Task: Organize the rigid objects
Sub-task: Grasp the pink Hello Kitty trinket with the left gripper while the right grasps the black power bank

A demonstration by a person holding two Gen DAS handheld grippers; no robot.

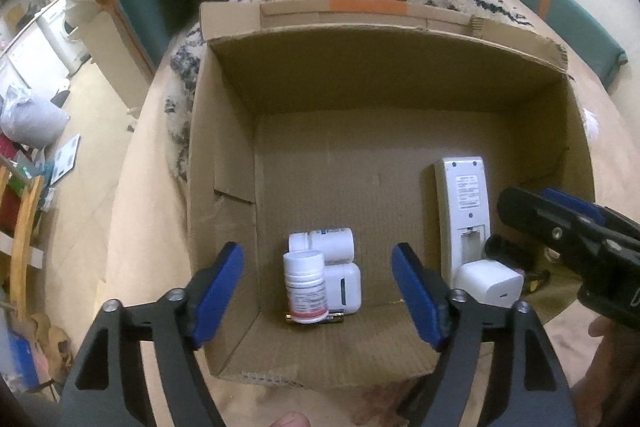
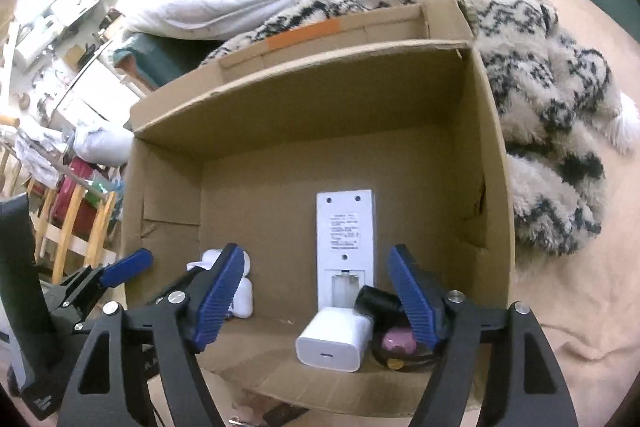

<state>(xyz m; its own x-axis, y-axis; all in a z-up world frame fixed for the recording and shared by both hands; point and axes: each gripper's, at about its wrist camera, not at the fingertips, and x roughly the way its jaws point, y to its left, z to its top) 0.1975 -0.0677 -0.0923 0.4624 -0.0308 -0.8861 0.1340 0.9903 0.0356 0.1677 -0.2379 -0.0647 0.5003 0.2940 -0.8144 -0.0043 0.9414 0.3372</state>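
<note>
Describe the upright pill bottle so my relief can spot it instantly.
Look inside the open cardboard box, at its near edge left of the long white remote. The pill bottle stands upright there, the only white item with a red band at its base.

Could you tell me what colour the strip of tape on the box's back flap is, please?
Orange tape on the brown cardboard box; the left wrist view shows it best.

The far half of the cardboard box [image 1: 400,75] floor lies bare. Near its front wall, pill bottles [image 1: 306,285] crowd the left, the remote [image 1: 464,211] and charger [image 2: 334,339] the right, with a bare lane between them.
</note>
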